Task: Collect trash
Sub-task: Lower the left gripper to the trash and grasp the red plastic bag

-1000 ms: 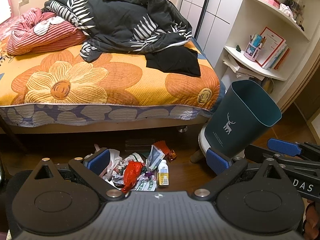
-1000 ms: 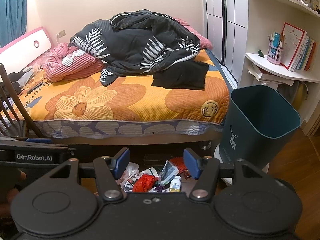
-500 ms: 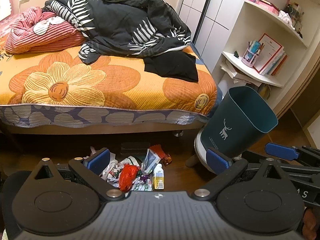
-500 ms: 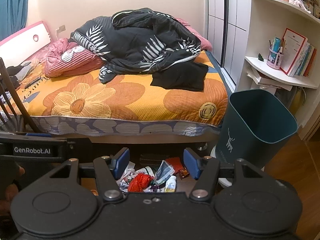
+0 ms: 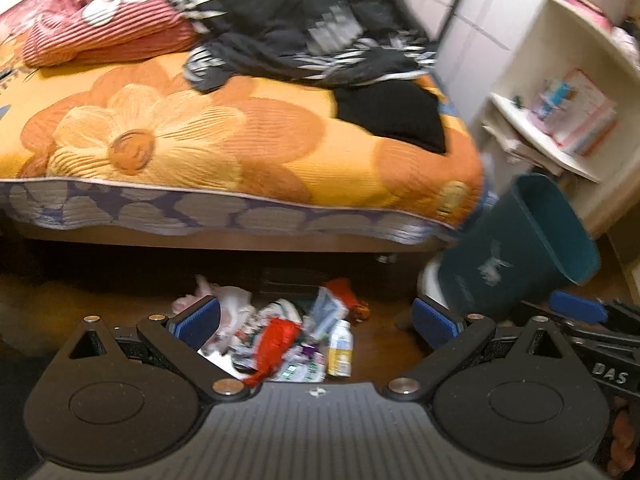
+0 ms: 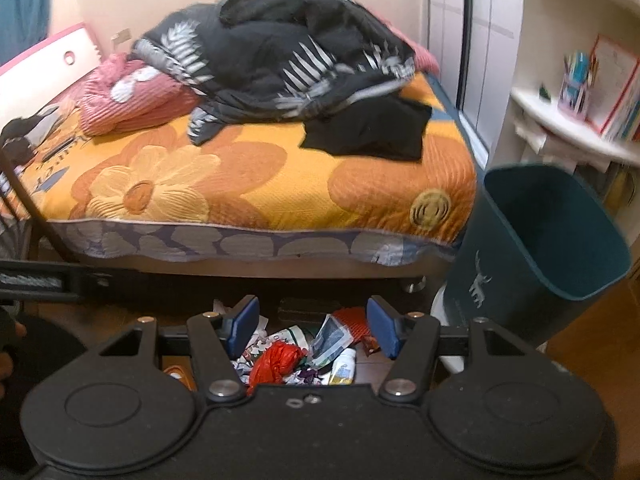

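Left wrist view shows the trash pile (image 5: 288, 336) on the dark wooden floor (image 5: 80, 304) just in front of the bed (image 5: 224, 148), with a red wrapper (image 5: 276, 340) and a small white bottle (image 5: 340, 348) among crumpled papers. We note the teal bin (image 5: 520, 248) standing just beside the bed's corner, near the pile, and empty as far as its interior shows. Our left gripper (image 5: 316, 320) is spread wide and holds nothing; our right gripper (image 6: 312, 324) is likewise open and empty, framing the same pile. Compared with half a second ago, both cameras sit closer to the litter and the frames are now motion-blurred, which we judge to be the approach before a first pick; nothing is collected yet. Beyond, bedding is heaped on the orange floral cover, and white shelves (image 6: 576, 136) with books stand behind the bin
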Action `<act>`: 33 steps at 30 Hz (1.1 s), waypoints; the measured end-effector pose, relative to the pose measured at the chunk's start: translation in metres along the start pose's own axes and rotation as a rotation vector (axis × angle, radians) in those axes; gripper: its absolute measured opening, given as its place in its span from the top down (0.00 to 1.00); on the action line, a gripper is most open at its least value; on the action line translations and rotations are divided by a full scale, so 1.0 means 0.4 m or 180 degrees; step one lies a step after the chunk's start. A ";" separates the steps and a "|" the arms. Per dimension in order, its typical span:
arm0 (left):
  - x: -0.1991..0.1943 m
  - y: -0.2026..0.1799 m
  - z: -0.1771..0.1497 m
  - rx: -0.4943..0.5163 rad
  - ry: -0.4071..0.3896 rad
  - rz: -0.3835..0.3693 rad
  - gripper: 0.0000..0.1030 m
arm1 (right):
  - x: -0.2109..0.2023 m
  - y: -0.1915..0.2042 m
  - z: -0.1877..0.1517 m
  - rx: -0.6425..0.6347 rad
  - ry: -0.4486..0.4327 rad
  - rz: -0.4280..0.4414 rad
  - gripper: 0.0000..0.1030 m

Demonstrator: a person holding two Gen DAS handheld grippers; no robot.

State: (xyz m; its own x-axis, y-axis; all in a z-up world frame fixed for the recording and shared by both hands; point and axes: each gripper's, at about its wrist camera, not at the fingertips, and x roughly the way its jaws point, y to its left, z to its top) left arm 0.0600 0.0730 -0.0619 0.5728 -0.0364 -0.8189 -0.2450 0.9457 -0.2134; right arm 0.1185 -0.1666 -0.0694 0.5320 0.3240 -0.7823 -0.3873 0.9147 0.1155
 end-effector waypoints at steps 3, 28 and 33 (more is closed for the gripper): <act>0.079 0.053 0.041 -0.0079 0.0090 0.0163 0.00 | 0.090 -0.027 0.008 -0.0021 0.0133 0.0000 0.42; 0.996 0.131 -0.088 0.0062 0.2161 0.0491 0.01 | 0.975 -0.128 -0.096 0.0869 0.1705 -0.0006 0.44; 1.083 0.120 -0.129 0.0141 0.2300 0.0398 0.01 | 1.083 -0.101 -0.132 0.0867 0.1903 -0.0078 0.45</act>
State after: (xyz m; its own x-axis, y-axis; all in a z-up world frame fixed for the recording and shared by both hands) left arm 0.2561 0.0860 -0.4543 -0.1197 -0.1167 -0.9859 -0.2340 0.9684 -0.0862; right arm 0.3249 -0.0758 -0.4455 -0.0022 0.1841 -0.9829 -0.1342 0.9740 0.1827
